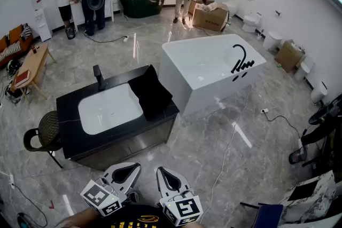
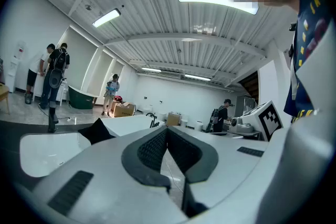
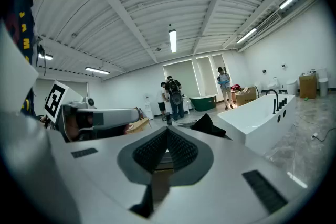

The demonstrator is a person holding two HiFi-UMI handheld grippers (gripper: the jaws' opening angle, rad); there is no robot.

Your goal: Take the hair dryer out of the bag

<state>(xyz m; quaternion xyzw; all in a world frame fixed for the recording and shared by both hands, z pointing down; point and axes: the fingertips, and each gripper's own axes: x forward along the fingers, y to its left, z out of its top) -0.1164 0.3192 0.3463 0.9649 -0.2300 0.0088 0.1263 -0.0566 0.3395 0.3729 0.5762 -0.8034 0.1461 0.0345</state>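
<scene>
Both grippers sit low, well short of the action. The left gripper has its fingers pressed together on nothing, and the right gripper is likewise closed and empty. Ahead, the floppy black fabric bag lies on the glossy black tabletop, just beside the white rectangular basin. The hair dryer itself doesn't show.

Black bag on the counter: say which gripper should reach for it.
Right, marginally. The right gripper lines up more directly with the black bag; the left gripper is offset leftward. Both are shut and empty.
</scene>
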